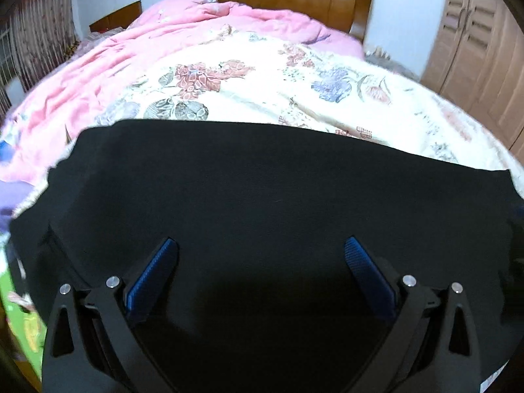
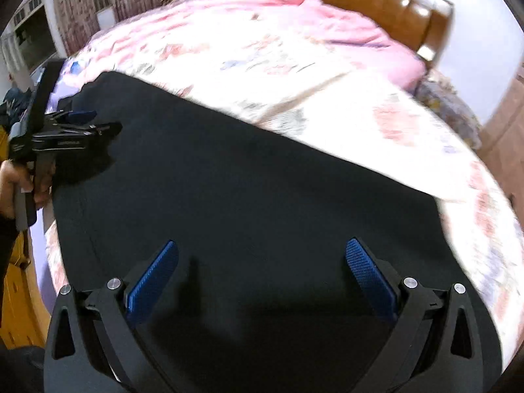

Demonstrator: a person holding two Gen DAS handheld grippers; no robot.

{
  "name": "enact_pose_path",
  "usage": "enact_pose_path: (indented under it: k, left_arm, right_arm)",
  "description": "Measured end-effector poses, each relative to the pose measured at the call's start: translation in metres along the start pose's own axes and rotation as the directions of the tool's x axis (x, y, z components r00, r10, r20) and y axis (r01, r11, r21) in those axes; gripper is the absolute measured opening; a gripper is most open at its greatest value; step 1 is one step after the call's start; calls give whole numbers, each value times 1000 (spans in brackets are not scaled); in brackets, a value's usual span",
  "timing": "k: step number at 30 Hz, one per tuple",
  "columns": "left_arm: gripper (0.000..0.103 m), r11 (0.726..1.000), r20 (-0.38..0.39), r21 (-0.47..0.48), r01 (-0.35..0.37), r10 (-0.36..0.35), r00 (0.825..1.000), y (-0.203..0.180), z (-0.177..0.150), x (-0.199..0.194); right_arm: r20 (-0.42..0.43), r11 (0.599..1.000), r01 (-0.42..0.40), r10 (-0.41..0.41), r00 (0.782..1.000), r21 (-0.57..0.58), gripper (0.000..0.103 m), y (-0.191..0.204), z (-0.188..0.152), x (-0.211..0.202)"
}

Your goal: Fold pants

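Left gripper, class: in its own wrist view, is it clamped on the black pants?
No, the left gripper has its blue fingers spread wide above the pants, gripping no cloth.

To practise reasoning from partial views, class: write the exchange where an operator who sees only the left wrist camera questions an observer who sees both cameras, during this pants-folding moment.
Operator: My left gripper is open over the black pants. Where is the right gripper?
Observer: The right gripper is also open and holds nothing. It is above the same pants, to the right of yours.
Operator: What is carrying my gripper? I only see its fingers.
Observer: A bare hand holds it from below, at the left end of the pants.
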State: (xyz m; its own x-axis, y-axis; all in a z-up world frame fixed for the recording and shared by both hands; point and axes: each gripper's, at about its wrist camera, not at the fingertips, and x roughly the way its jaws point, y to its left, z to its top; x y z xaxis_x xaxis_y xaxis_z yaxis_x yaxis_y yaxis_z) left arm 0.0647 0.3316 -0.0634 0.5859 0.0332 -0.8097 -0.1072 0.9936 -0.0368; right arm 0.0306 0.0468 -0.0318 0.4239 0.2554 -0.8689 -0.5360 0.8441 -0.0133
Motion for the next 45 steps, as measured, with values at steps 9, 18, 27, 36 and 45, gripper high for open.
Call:
enact_pose_path:
  k: [9, 18, 27, 36, 45]
  left_arm:
    - [101, 999, 58, 38, -23, 20, 998, -4, -8, -20]
    - [101, 920, 119, -391, 22, 27, 992, 150, -37, -84]
    - [101, 876, -13, -454, -160, 174, 985, 188, -40, -88]
    - [101, 831, -35, -430, -353, 375, 926, 219, -70, -153]
    - [101, 866, -4, -437, -244, 269, 963, 213, -87, -147]
  right_arm:
    - [52, 1000, 0, -1, 999, 27, 99, -22, -29, 8]
    - [100, 992, -58, 69, 993, -110, 99, 61, 13, 5]
    - [107, 879, -228, 297, 949, -419, 99, 220, 83, 35]
    - [53, 808, -227, 303, 951, -544, 81, 320, 129, 76]
    - [68, 787, -105, 184, 981, -608, 48, 327, 112, 102]
